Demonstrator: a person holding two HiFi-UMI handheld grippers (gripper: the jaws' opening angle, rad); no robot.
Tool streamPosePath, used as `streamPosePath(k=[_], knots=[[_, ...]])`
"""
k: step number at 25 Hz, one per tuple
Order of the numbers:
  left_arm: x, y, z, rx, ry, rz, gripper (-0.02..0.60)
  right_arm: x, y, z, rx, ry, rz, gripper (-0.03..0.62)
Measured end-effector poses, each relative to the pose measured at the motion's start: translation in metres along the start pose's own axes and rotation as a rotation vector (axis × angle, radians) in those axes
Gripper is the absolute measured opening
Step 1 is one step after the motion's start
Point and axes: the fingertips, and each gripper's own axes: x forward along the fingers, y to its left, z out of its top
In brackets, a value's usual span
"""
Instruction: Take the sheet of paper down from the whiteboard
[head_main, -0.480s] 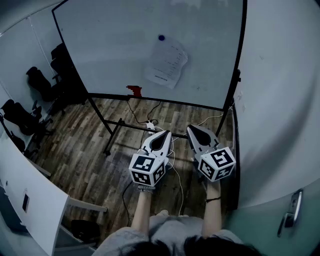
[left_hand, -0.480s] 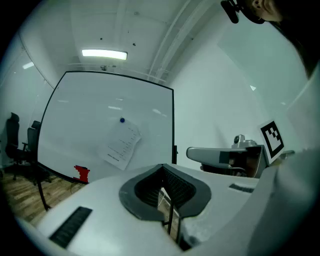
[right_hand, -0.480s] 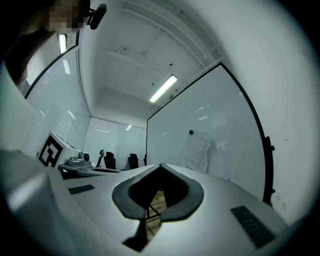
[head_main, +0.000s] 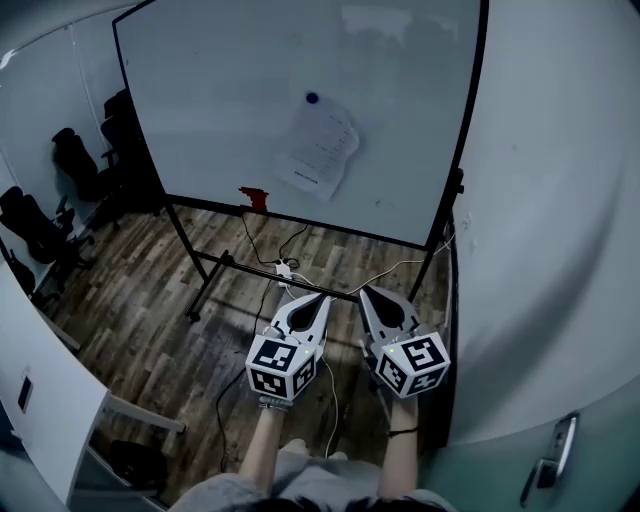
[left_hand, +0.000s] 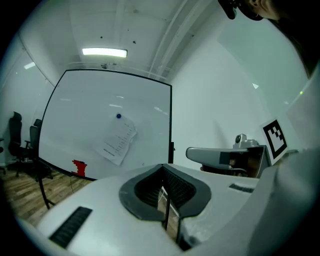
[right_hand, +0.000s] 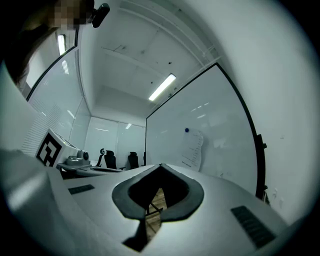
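A printed sheet of paper (head_main: 321, 148) hangs tilted on the whiteboard (head_main: 220, 110), pinned at its top by a blue magnet (head_main: 312, 98). The same paper (left_hand: 117, 142) and magnet (left_hand: 118, 116) show ahead in the left gripper view, and the paper (right_hand: 193, 149) also shows in the right gripper view. My left gripper (head_main: 310, 303) and right gripper (head_main: 371, 297) are held side by side, level, well short of the board. Both are shut with nothing between their jaws.
A red eraser (head_main: 254, 197) rests on the board's tray. The board stands on a black wheeled frame (head_main: 215, 262) over a wood floor with cables (head_main: 290, 268). Office chairs (head_main: 70, 165) stand at the left, a white wall (head_main: 560, 200) at the right, a desk corner (head_main: 60, 400) at lower left.
The view has shifted: both grippers now sit lower in the picture and the whiteboard a little lower and to the left. The jaws stay shut.
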Motion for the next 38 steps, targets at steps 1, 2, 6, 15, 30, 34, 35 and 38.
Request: streamPosePath(k=[1, 2, 6, 15, 30, 34, 35, 38], knots=[[-0.002, -0.002, -0.002, 0.006, 0.006, 0.009, 0.005, -0.002, -0.002, -0.001, 0.010, -0.002, 0.001, 0.000], [-0.003, -0.004, -0.005, 0.020, 0.013, 0.020, 0.005, -0.003, -0.003, -0.003, 0.025, -0.003, 0.005, 0.000], [-0.010, -0.014, -0.005, 0.151, 0.005, 0.045, 0.005, -0.005, 0.002, -0.013, 0.084, 0.000, 0.038, 0.000], [0.002, 0.014, 0.006, 0.142, -0.053, 0.085, 0.005, 0.028, -0.007, -0.010, 0.077, 0.001, 0.060, 0.000], [0.057, 0.125, 0.031, 0.034, -0.095, -0.014, 0.005, 0.141, -0.011, -0.001, 0.014, -0.011, 0.042, 0.000], [0.065, 0.157, 0.034, 0.010, -0.097, -0.032, 0.005, 0.167, -0.013, -0.003, 0.018, -0.012, 0.007, 0.000], [0.066, 0.164, 0.033, 0.011, -0.092, -0.037, 0.005, 0.173, -0.014, -0.004, 0.021, -0.012, -0.005, 0.000], [0.071, 0.185, 0.031, 0.013, -0.075, -0.058, 0.005, 0.191, -0.017, -0.006, 0.033, -0.017, -0.047, 0.000]])
